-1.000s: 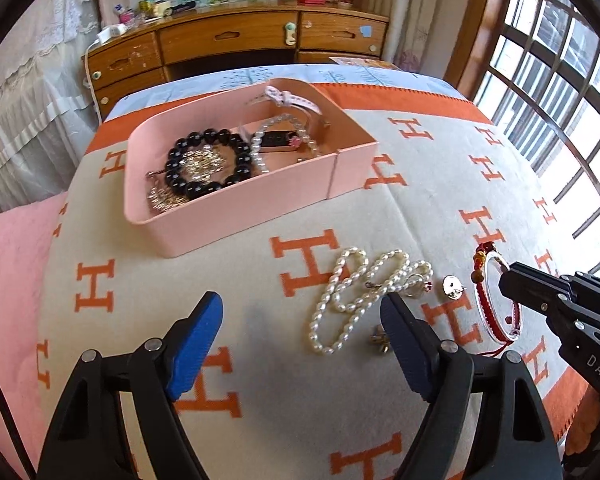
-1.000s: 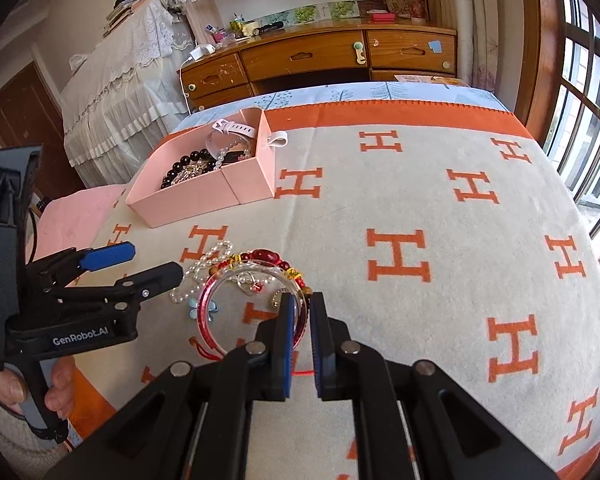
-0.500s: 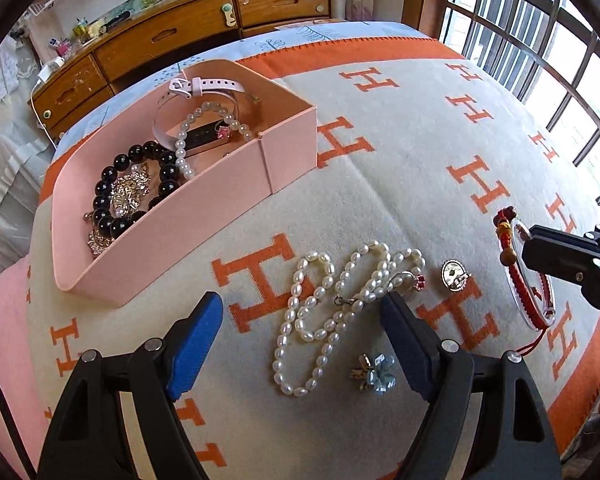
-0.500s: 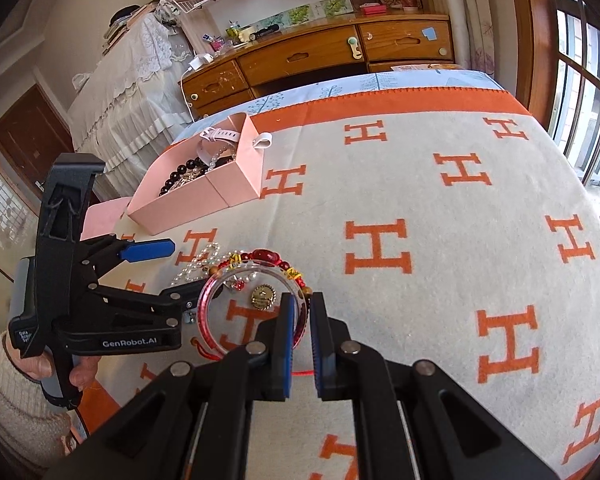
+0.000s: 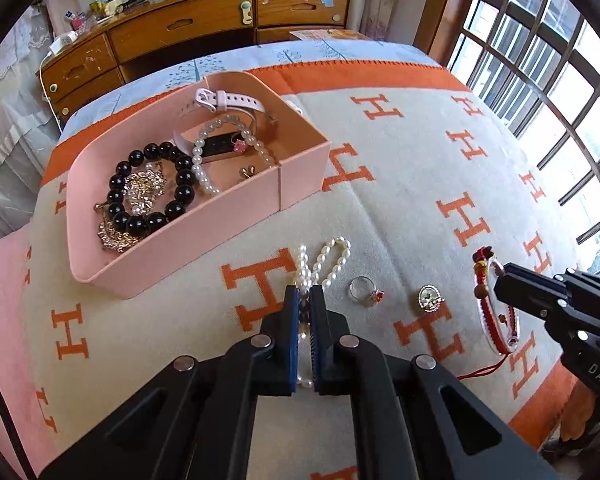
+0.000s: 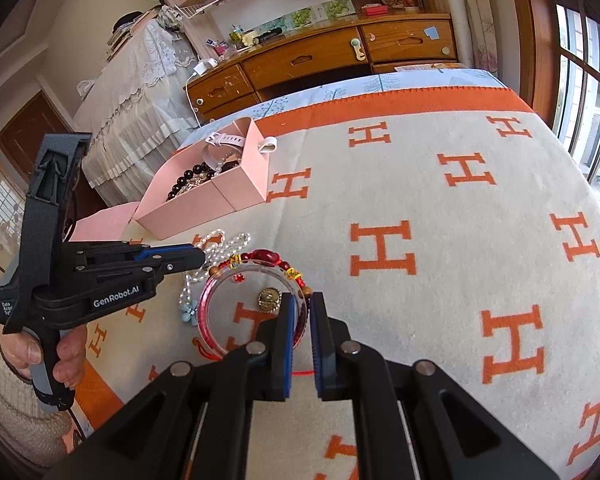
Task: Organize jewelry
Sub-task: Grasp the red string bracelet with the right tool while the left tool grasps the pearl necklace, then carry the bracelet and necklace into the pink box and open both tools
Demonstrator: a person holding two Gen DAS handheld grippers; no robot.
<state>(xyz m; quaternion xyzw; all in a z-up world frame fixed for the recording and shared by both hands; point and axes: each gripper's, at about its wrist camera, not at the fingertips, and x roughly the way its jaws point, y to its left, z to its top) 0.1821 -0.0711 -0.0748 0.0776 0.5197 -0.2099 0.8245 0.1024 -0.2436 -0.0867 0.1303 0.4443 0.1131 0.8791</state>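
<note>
The left gripper (image 5: 304,300) has its jaws closed on the pearl necklace (image 5: 327,261), which lies on the blanket (image 5: 400,184) at 6 o'clock from the pink box (image 5: 172,236). At 3 o'clock, the right gripper (image 6: 301,312) pinches the red bracelet (image 6: 252,300). I judge the pick-up step is done; next, lift the pearls toward 11 o'clock into the box.

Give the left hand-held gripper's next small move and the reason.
Probably lift it and carry it toward the pink box. The left hand-held gripper is shut on the pearl necklace, whose loops lie on the blanket, and other jewelry already sits in that box.
</note>
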